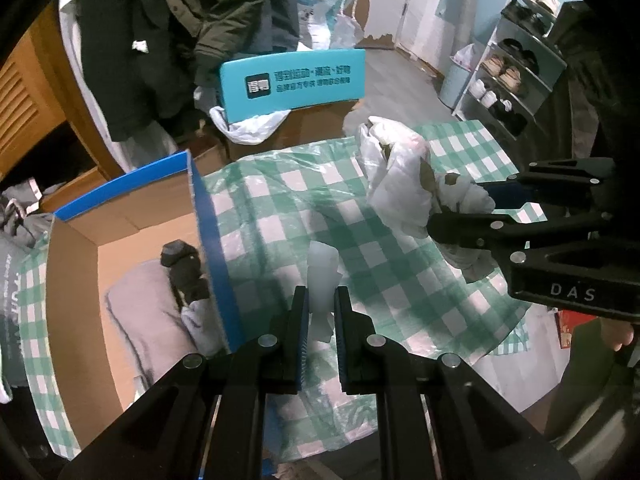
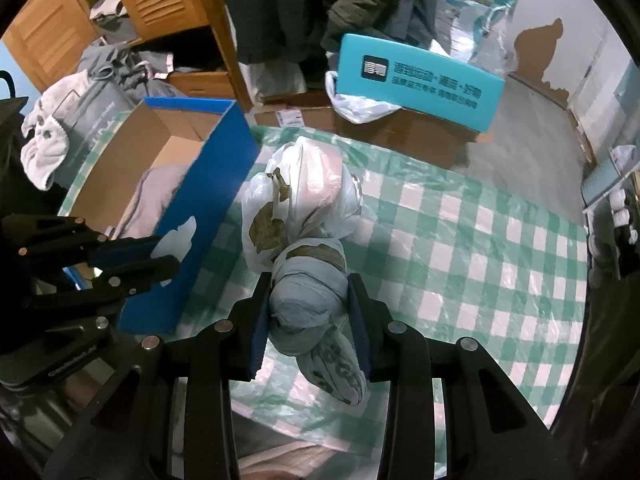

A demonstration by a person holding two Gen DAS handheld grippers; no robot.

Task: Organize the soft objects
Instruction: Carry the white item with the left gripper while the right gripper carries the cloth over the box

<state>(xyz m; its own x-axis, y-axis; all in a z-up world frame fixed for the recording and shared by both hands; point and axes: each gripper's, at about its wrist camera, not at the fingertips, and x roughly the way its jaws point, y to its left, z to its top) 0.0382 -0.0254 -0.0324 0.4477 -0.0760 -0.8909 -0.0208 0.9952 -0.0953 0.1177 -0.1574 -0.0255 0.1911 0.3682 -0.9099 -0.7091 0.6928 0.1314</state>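
Both black two-finger grippers with blue pads are pinching something. In the left wrist view, the left gripper (image 1: 321, 312) at bottom centre has its pads pressed on a thin, pale translucent strip of plastic film (image 1: 323, 276) that stands up between the fingers. In the right wrist view, the right gripper (image 2: 310, 312) at bottom centre clamps the twisted, knotted neck of a crumpled white plastic bag with brown patches (image 2: 298, 192); the neck fills the gap between the pads, and a printed tail of the bag hangs out below them. The bulk of the bag bulges toward the middle of the frame, above a table covered with a green-and-white checked cloth under clear plastic sheeting (image 2: 480, 240). Whether the bag rests on the cloth or hangs just clear of it cannot be told.

An open cardboard box with blue outer walls (image 2: 208, 200) sits at the left of the frame, just beside the bag. A pale lilac-grey folded cloth (image 1: 140, 312) lies inside it, with a dark bundled item (image 1: 182, 264) on top at the box wall.

Past the table's far edge, in the upper middle of the frame, a turquoise panel with printed characters (image 1: 296, 80) leans on brown cartons. Dark coats (image 1: 168, 20) hang in the upper left, and a white shoe rack (image 1: 516, 76) stands at the upper right.
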